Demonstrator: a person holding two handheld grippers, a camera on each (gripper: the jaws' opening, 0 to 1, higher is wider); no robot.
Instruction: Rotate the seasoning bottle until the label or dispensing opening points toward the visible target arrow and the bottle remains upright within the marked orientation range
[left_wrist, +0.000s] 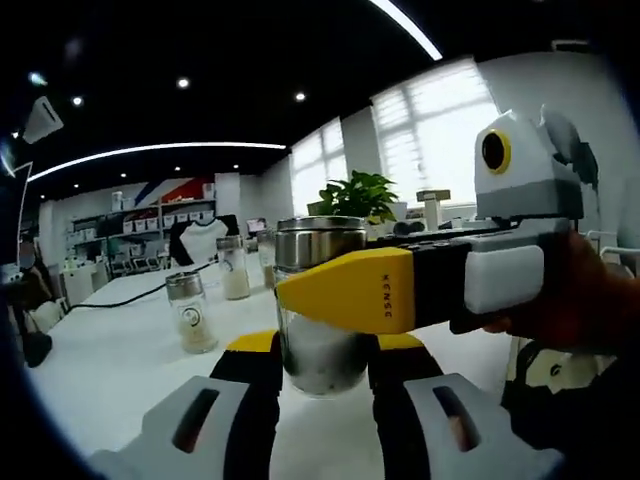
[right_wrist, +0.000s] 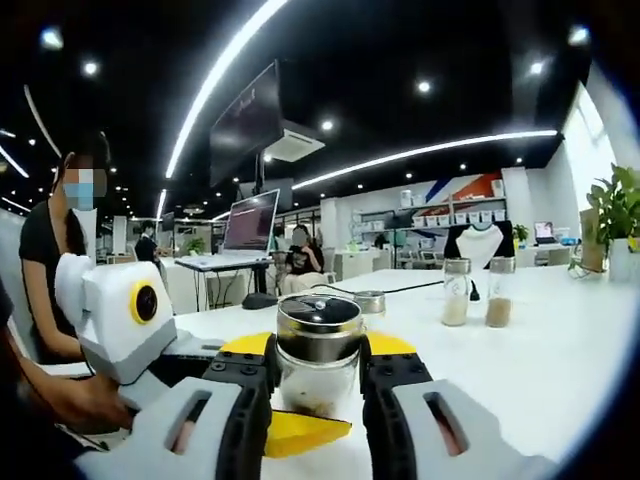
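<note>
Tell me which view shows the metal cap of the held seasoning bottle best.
The right gripper view: it looks down on the seasoning bottle's metal cap, showing its whole top, clear between the right tool's jaws. The left gripper view shows the cap side-on, and the right tool's yellow jaw crosses the glass just below it.

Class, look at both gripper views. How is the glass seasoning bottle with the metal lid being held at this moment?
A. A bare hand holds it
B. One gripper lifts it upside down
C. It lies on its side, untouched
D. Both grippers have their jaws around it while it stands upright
D: the seasoning bottle stands upright on the white table, between the left gripper jaws and the right gripper jaws.
</note>
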